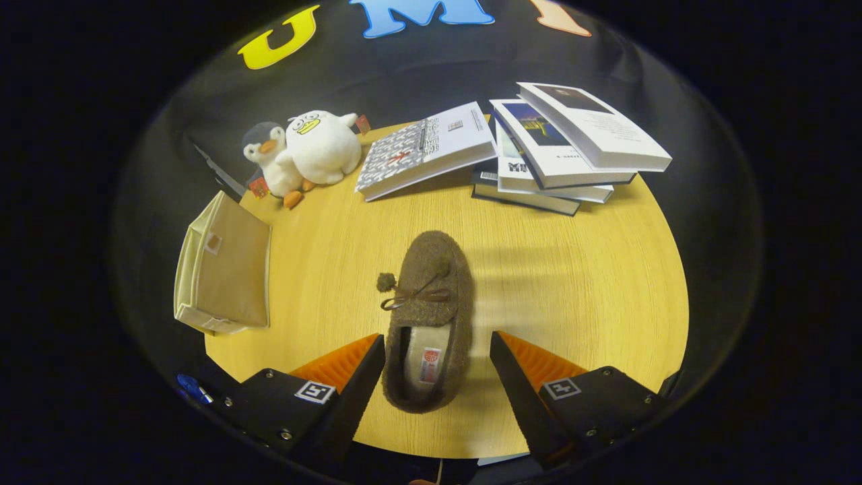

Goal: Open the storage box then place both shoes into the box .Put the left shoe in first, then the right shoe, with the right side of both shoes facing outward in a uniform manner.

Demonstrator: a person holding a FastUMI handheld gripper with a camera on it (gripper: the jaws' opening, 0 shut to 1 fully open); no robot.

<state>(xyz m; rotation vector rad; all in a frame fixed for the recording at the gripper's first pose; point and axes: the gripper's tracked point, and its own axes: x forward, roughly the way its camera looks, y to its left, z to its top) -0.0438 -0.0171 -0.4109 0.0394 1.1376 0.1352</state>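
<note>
Shoe [428, 316]: brown fuzzy slipper, bow, pompom | tongs [438, 353] spread, heel between fingers, not pinched

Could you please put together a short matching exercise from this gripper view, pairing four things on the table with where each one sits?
Things:
1. brown slipper
2. beige storage box
3. penguin toys
4. stack of books

Places:
A. far side of the table, beyond the box
B. heel between the open gripper fingers
C. far side, beyond the slipper and off to the other side from the box
D. table edge, beside the slipper

Pairs: 1-B, 2-D, 3-A, 4-C
</note>
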